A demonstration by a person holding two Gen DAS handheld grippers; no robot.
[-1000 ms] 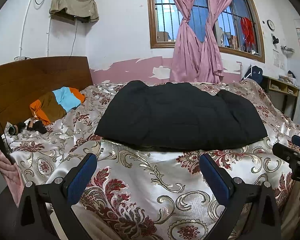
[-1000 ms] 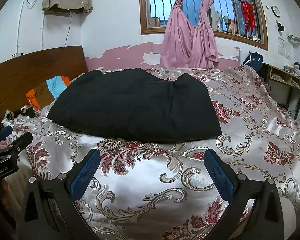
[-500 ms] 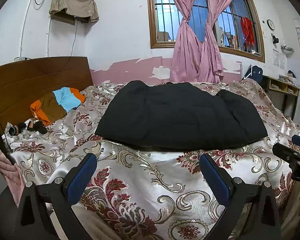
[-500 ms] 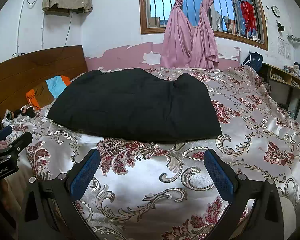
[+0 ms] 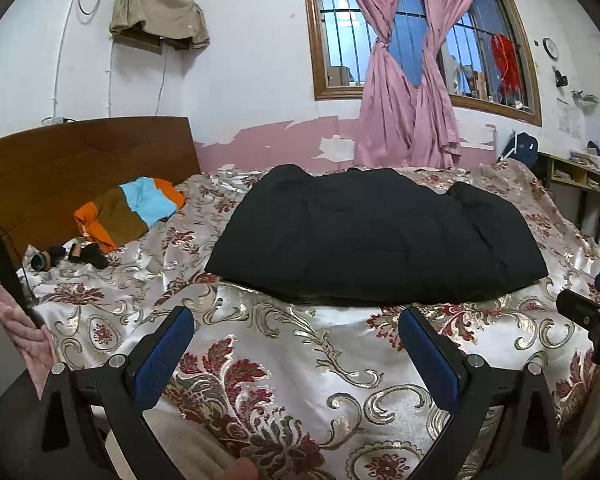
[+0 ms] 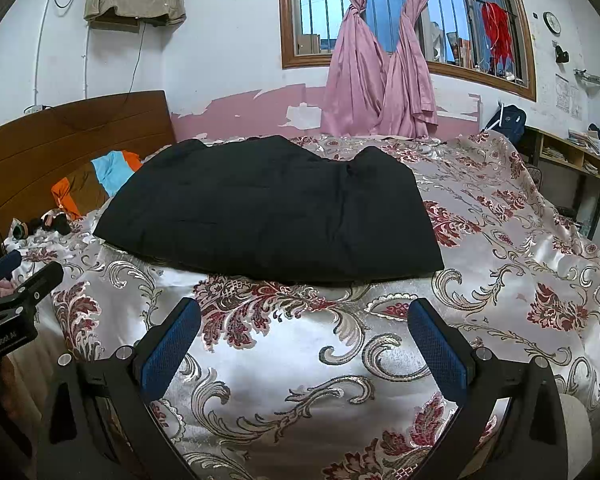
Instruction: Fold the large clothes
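Both tongs hang at the near edge of the bed, side by side and well short of the clothing. The left gripper (image 5: 296,350) has its blue-padded fingers (image 5: 162,358) spread wide and released, with nothing between them but the flowered satin bedspread (image 5: 284,364). The right gripper (image 6: 304,346) stands the same way, fingers parted and bare over the cover. Ahead of both, beyond their tips, lies the black garment (image 5: 376,236), spread broad and flat across the middle of the bed, its near hem facing the tongs. Farther off to the left of the left gripper, by the wooden headboard (image 5: 72,160), sits an orange, brown and blue bundle (image 5: 128,212).
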